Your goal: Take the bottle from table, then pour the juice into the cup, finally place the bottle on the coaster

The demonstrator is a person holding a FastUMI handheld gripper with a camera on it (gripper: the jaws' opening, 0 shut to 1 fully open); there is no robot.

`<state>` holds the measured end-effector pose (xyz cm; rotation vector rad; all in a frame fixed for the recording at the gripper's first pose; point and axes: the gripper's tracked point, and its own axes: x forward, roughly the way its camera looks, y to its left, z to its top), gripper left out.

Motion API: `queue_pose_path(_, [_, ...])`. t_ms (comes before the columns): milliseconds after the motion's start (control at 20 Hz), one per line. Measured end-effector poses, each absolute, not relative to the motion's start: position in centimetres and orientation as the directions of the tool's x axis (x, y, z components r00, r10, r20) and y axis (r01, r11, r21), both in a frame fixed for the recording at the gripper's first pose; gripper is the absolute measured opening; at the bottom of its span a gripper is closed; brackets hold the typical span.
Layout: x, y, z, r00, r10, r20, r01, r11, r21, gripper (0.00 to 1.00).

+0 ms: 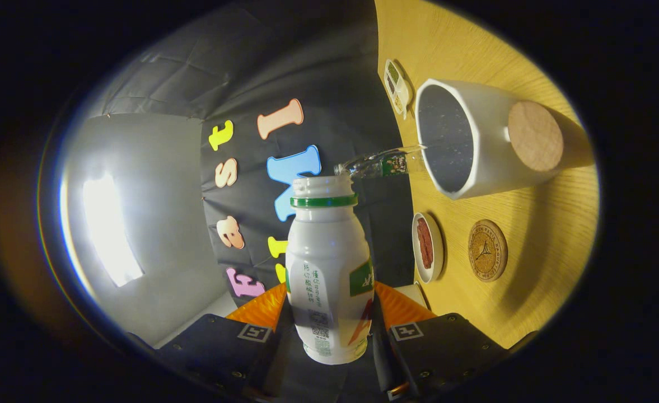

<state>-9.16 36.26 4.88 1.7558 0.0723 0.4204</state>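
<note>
Gripper [329, 330] was rolled hard onto its side, so the yellow wood-grain table [536, 263] stood like a wall off to the right of the fingers. Both orange ribbed finger pads [262, 308] pressed on the lower body of the white plastic bottle with green neck ring and green label [328, 268], which sat pinched between them, mouth open and pointing forward. From the mouth a clear stream of liquid [382, 162] ran across to the rim of the white cup with dark speckled inside [463, 140], beyond the fingers and to the right. A round cork disc [535, 135] showed on the cup's outer side. Round cork coaster with a dark printed emblem [487, 249] lay on the table nearer the gripper than the cup, apart from it, with bare tabletop around. Small white dish with red contents [427, 247] sat just beside the coaster, near the table edge; a small white tray [397, 87] lay past the cup along that same edge.
</note>
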Motion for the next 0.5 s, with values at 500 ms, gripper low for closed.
queue_pose_path(500, [-9.45,36.43,5.42,0.928,0.274,0.253,-0.184,-0.255,0.949,0.63])
